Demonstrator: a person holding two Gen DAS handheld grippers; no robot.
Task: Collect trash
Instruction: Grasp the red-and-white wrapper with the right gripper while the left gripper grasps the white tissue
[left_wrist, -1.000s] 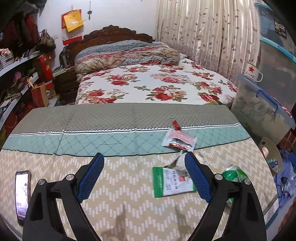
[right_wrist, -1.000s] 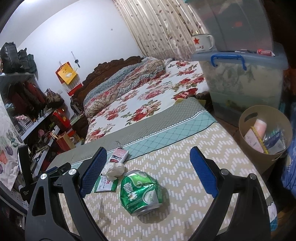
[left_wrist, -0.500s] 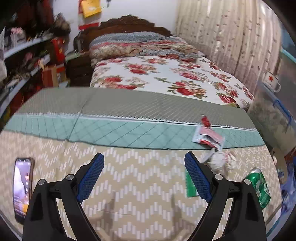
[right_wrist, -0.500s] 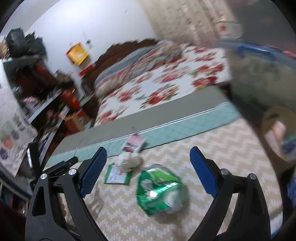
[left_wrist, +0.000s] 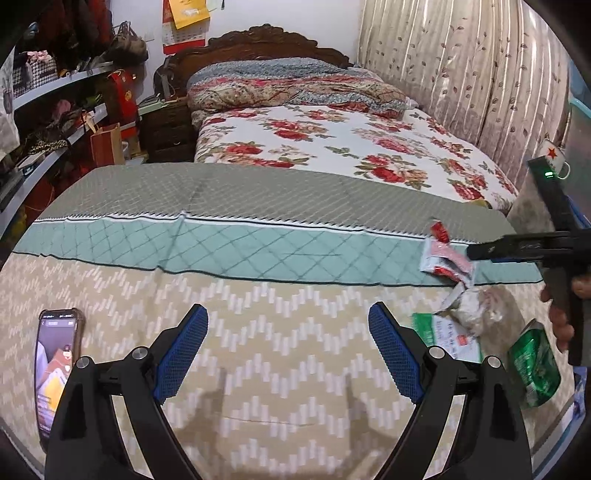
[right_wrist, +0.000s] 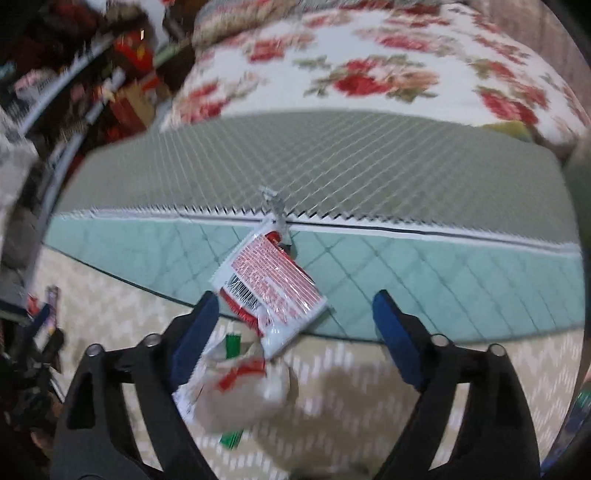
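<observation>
Closing my right gripper (right_wrist: 291, 328) over the red-and-white wrapper (right_wrist: 269, 284) near the bedspread's (left_wrist: 258, 332) right edge (nothing pinched yet); left gripper (left_wrist: 288, 350) wide, empty. Approach step; next I must lower, then squeeze.

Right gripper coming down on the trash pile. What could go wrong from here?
1. The right gripper, jaws closing, hangs over the red-and-white wrapper and the crumpled paper ball, which overlap; it may pinch both or neither.
2. The wrapper lies flat on the quilted cover; the pads could catch cloth instead.
3. The right-wrist view is blurred, so aim may be off.
</observation>
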